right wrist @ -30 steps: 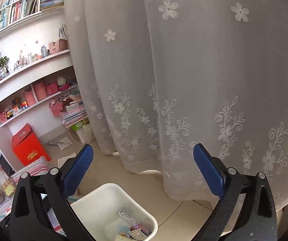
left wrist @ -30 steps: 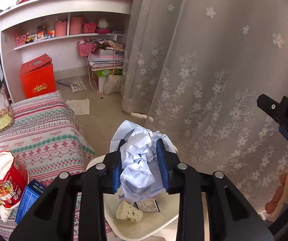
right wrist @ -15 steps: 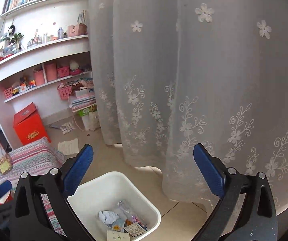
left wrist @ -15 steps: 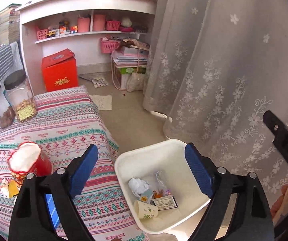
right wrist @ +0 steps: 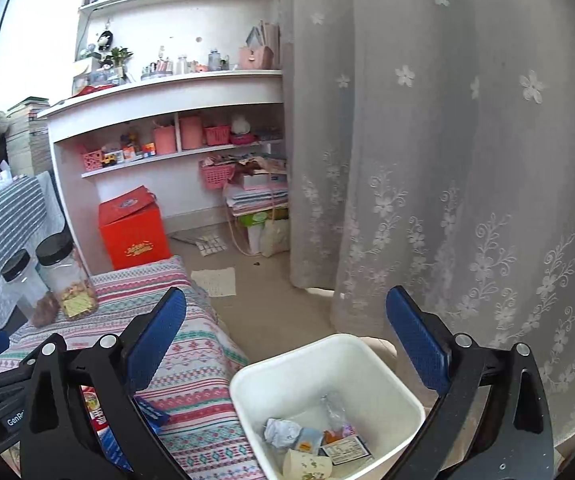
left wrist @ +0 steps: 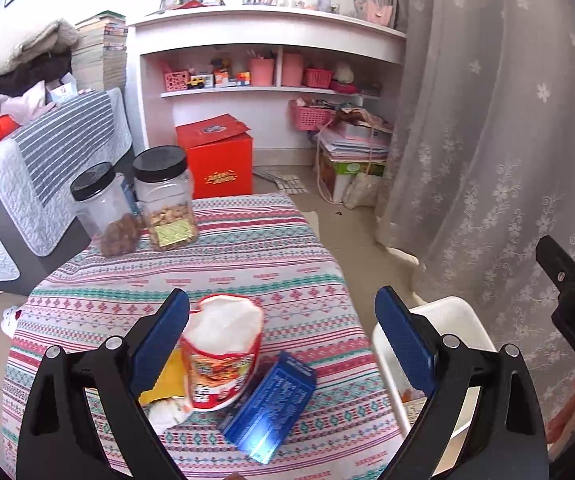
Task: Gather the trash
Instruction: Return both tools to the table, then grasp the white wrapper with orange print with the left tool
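Observation:
My left gripper [left wrist: 279,300] stands open with nothing between its jaws, over the striped tablecloth [left wrist: 247,248]. Just below it are an open red snack bag [left wrist: 219,344], a blue carton [left wrist: 271,404] lying on its side, and a yellow wrapper [left wrist: 167,380]. The white bin [left wrist: 455,316] stands on the floor at the table's right edge. My right gripper [right wrist: 285,296] is open and empty above the bin [right wrist: 327,368], which holds crumpled paper [right wrist: 281,430], a paper cup [right wrist: 307,466] and a card [right wrist: 343,450].
Two black-lidded jars [left wrist: 167,196] [left wrist: 105,208] stand at the table's far left. A red box [left wrist: 217,160] and stacked papers sit on the floor by the white shelf. A lace curtain [left wrist: 487,160] hangs close on the right. A sofa with a striped throw [left wrist: 47,152] is at left.
The left gripper opened and dropped the crumpled paper into the bin, then swung left over the table. The right gripper's view also swung left, its jaws staying open.

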A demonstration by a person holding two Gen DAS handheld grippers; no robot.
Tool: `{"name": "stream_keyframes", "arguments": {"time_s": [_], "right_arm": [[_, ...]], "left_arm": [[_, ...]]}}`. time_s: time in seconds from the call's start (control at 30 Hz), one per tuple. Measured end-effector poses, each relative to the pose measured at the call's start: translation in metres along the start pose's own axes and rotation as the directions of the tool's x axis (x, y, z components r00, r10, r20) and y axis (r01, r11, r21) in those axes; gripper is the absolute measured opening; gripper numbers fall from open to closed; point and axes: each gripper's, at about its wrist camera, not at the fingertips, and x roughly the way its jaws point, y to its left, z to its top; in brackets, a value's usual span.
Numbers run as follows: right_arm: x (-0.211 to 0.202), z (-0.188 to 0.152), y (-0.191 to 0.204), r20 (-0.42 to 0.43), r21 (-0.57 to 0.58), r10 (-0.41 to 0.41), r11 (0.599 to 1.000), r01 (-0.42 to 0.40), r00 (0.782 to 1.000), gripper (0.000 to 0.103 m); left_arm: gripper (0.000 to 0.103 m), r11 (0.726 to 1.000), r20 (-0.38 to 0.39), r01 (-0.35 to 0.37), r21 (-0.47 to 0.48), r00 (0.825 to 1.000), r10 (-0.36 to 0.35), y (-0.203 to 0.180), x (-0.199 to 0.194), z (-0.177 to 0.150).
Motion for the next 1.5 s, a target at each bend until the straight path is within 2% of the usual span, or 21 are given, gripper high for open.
{"name": "stream_keyframes", "arguments": {"time_s": [0.3, 0.47, 0.53, 0.63, 0.73, 0.83, 0.93, 1.0, 1.07, 1.2, 1.3, 1.33, 1.37, 1.43, 1.5], "right_arm": [[-0.001, -0.009, 0.087, -0.029, -0.09, 0.125, 0.988, -0.127, 0.992, 0.096], [0.001, -0.016, 0.126, -0.048, -0.138, 0.165, 0.976, -0.17, 0.985, 0.096], [0.002, -0.018, 0.138, -0.061, -0.151, 0.177, 0.971, -0.184, 0.982, 0.096], [0.007, -0.021, 0.151, -0.081, -0.162, 0.184, 0.967, -0.195, 0.98, 0.096], [0.013, -0.022, 0.157, -0.104, -0.152, 0.186, 0.968, -0.201, 0.977, 0.096], [0.021, -0.022, 0.158, -0.13, -0.127, 0.187, 0.971, -0.203, 0.974, 0.096], [0.027, -0.023, 0.161, -0.15, -0.114, 0.188, 0.972, -0.205, 0.971, 0.096], [0.029, -0.023, 0.162, -0.155, -0.113, 0.186, 0.972, -0.205, 0.97, 0.096], [0.031, -0.023, 0.162, -0.158, -0.115, 0.186, 0.972, -0.205, 0.97, 0.096], [0.039, -0.022, 0.163, -0.188, -0.109, 0.192, 0.971, -0.215, 0.963, 0.096], [0.049, -0.023, 0.164, -0.236, -0.106, 0.22, 0.962, -0.25, 0.947, 0.096], [0.052, -0.025, 0.167, -0.259, -0.113, 0.239, 0.955, -0.275, 0.936, 0.096], [0.055, -0.026, 0.171, -0.283, -0.13, 0.259, 0.944, -0.304, 0.924, 0.096], [0.06, -0.031, 0.184, -0.327, -0.18, 0.295, 0.913, -0.366, 0.898, 0.096], [0.064, -0.037, 0.2, -0.393, -0.238, 0.336, 0.862, -0.447, 0.856, 0.096]], "left_arm": [[0.091, 0.989, -0.051, -0.13, -0.065, 0.991, 0.126, 0.094, 0.005, -0.013], [0.091, 0.982, -0.143, -0.175, -0.073, 0.976, 0.163, 0.14, 0.023, -0.026], [0.091, 0.983, -0.221, -0.178, -0.037, 0.961, 0.165, 0.153, 0.037, -0.032], [0.091, 0.987, -0.358, -0.147, 0.067, 0.92, 0.161, 0.161, 0.064, -0.046], [0.091, 0.987, -0.441, -0.108, 0.123, 0.884, 0.152, 0.167, 0.082, -0.059], [0.091, 0.992, -0.487, -0.092, 0.09, 0.865, 0.125, 0.179, 0.093, -0.069], [0.091, 0.996, -0.534, -0.087, -0.017, 0.843, 0.064, 0.194, 0.105, -0.079], [0.09, 0.992, -0.549, -0.093, -0.085, 0.836, 0.031, 0.201, 0.112, -0.083], [0.08, 0.984, -0.56, -0.108, -0.138, 0.829, 0.012, 0.208, 0.119, -0.086], [0.063, 0.962, -0.589, -0.099, -0.254, 0.805, -0.072, 0.217, 0.133, -0.094], [0.049, 0.961, -0.608, -0.098, -0.257, 0.79, -0.083, 0.214, 0.14, -0.1], [0.041, 0.964, -0.611, -0.102, -0.244, 0.788, -0.072, 0.213, 0.141, -0.102], [0.032, 0.968, -0.604, -0.108, -0.228, 0.795, -0.054, 0.211, 0.14, -0.102], [0.031, 0.964, -0.59, -0.086, -0.25, 0.803, -0.082, 0.212, 0.135, -0.1], [0.031, 0.958, -0.561, -0.073, -0.277, 0.822, -0.099, 0.217, 0.124, -0.093]]}}
